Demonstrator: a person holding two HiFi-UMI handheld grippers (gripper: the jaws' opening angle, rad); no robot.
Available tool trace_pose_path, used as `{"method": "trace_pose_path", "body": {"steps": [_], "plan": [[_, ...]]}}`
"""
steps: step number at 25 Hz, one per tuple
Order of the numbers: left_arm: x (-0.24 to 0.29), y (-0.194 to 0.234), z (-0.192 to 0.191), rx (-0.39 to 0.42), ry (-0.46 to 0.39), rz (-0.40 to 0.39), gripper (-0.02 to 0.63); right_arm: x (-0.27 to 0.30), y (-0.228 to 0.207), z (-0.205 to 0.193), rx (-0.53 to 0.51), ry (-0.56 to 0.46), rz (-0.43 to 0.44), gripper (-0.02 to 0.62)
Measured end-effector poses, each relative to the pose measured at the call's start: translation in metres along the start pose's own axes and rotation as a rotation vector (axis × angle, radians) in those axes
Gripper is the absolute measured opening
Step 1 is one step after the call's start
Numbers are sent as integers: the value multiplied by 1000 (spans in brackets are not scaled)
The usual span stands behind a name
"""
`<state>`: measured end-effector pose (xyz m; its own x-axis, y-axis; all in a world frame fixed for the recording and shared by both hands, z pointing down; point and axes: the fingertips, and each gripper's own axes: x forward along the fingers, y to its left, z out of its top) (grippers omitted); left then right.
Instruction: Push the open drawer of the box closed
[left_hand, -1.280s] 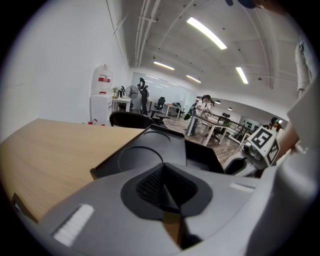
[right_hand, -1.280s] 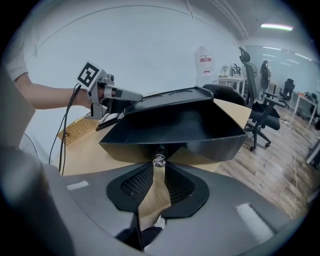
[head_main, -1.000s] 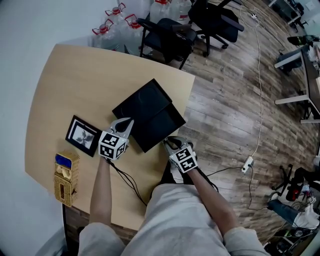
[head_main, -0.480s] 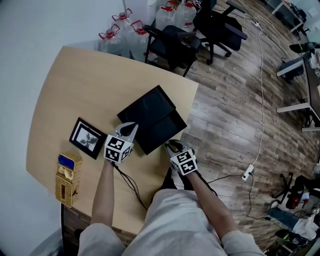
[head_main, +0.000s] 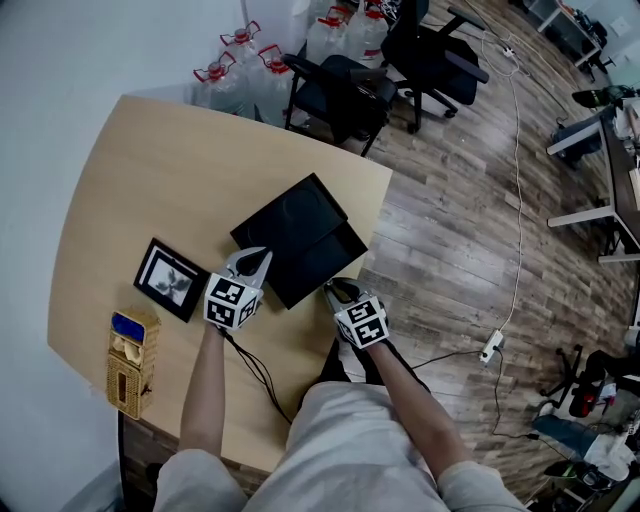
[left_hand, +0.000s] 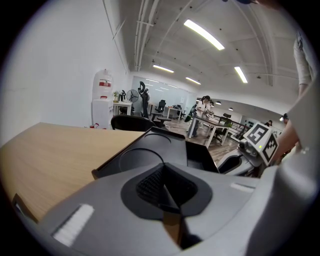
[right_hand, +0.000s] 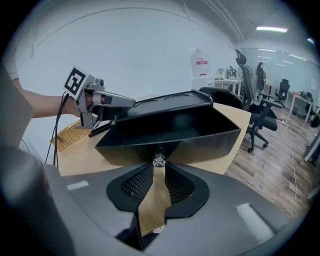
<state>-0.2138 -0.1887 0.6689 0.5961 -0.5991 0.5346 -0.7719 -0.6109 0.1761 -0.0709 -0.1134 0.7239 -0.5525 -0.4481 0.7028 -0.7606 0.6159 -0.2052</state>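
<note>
I see the black box (head_main: 285, 222) by the tabletop's (head_main: 150, 170) right edge, its drawer (head_main: 320, 262) out along the long axis, facing the near edge. The right gripper's (head_main: 333, 290) jaws nearly meet at the drawer's knob (right_hand: 159, 161). The left gripper's (head_main: 255, 258) jaws are pressed together beside the box.

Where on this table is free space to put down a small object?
Widest bare patch: the table beyond the picture frame and left of the black box, up to the far edge. Crowded: the near side around the open drawer, where the left gripper and right gripper stand.
</note>
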Motion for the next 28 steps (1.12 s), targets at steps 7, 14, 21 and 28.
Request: {"method": "trace_pose_path", "body": {"steps": [7, 14, 21, 28], "plan": [[-1, 1, 1, -8, -8, 10, 52, 6, 0, 8, 7, -6, -1, 74], [-2, 3, 1, -29, -19, 15, 52, 14, 0, 16, 21, -11, -12, 74], [-2, 3, 1, -22, -11, 16, 52, 20, -1, 24, 36, -15, -18, 74], [-1, 2, 2, -29, -17, 17, 52, 23, -2, 26, 35, -13, -17, 74]]}}
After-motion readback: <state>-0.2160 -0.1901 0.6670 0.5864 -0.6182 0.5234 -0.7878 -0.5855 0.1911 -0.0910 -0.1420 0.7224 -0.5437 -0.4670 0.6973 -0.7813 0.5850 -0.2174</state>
